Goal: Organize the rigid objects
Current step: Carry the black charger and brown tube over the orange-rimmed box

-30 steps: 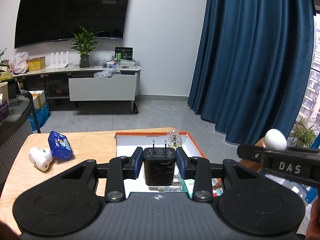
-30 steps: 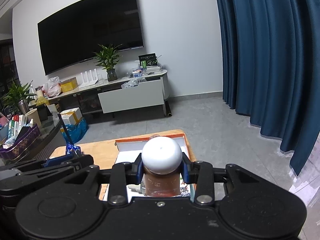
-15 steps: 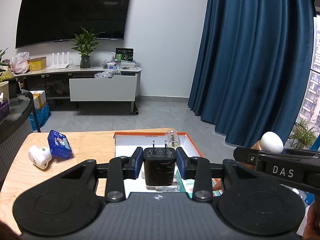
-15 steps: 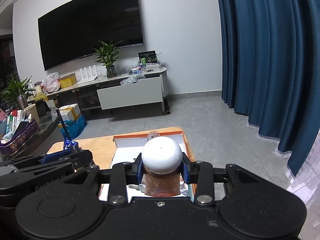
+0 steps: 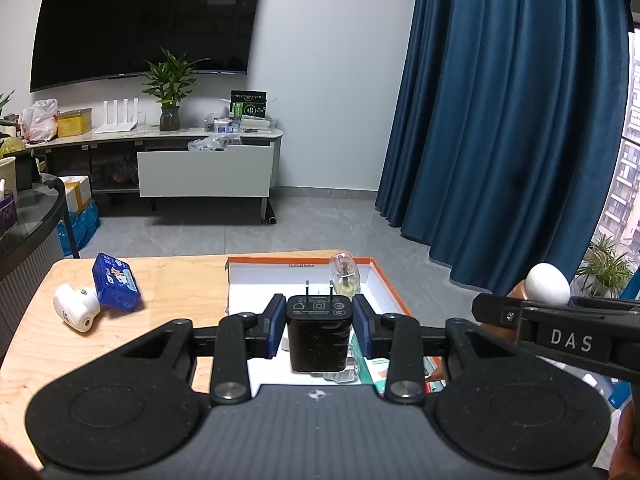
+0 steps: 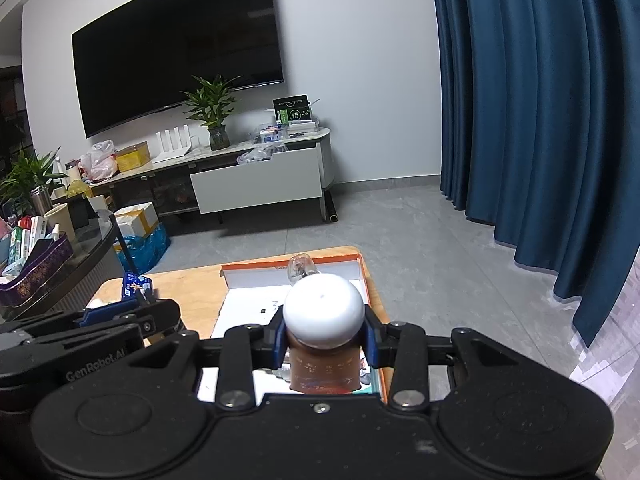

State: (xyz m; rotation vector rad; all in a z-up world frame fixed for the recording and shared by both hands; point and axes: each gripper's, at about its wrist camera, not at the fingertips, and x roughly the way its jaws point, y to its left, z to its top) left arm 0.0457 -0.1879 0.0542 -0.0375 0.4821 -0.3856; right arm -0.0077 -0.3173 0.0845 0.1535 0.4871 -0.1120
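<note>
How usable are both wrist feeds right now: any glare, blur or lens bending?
Left wrist view: sharp on the black charger in the left gripper; fisheye bows the TV edges; daylight washes out the window. Right wrist view: dimmer, the white-capped brown bottle in the right gripper is crisp; corners vignette dark; no motion blur.

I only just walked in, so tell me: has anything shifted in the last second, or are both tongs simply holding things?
The right tongs with the white-capped brown bottle have sunk lower and drifted over the orange-rimmed box. Nothing was grabbed or released. The left tongs stay clamped on the black charger; the clear bulb has not moved.
</note>
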